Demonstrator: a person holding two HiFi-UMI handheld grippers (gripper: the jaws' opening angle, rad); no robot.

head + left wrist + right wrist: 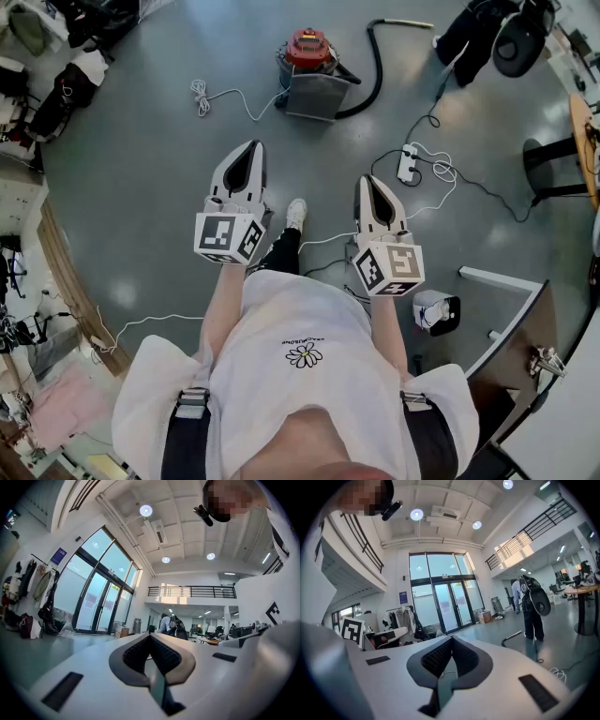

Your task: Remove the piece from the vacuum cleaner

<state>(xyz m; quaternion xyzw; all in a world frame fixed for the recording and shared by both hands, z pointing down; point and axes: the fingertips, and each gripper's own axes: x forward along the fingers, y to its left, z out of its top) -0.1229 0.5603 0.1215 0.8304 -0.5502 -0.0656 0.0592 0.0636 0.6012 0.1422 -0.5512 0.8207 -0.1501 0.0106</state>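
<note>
White shirt [300, 356] with a daisy print fills the bottom of the head view. From it both forearms reach forward, each carrying a gripper roughly level over the grey floor [141, 216]. The left gripper [252, 147] has its jaws pressed together with nothing between them, and so does the right gripper [367, 180]. Between the two, a white shoe [296, 214] shows on the floor. Further out to the right lies a white power strip [407, 164] with looped cables.

The vacuum cleaner [311, 70] stands well ahead of both grippers, a metal canister under a red top. A black hose [379, 66] curves off its right side and a white cord [225, 94] trails to its left. Neither gripper is near it yet.

Which piece is meant cannot be told from here; the hose looks the likeliest. It should be light and floppy along its length, so the stiff cuff at the canister seems the best place to grip, while the other gripper steadies the drum, which may roll or tip.

Only the head view shows the canister. The right gripper view shows just the hose's far end [512, 638] rising from the floor beside a standing person [532, 606], plus glass doors [443, 606]. The left gripper view shows a clothes rack [40, 585] and a balcony railing [192, 591], but no vacuum at all.
</note>
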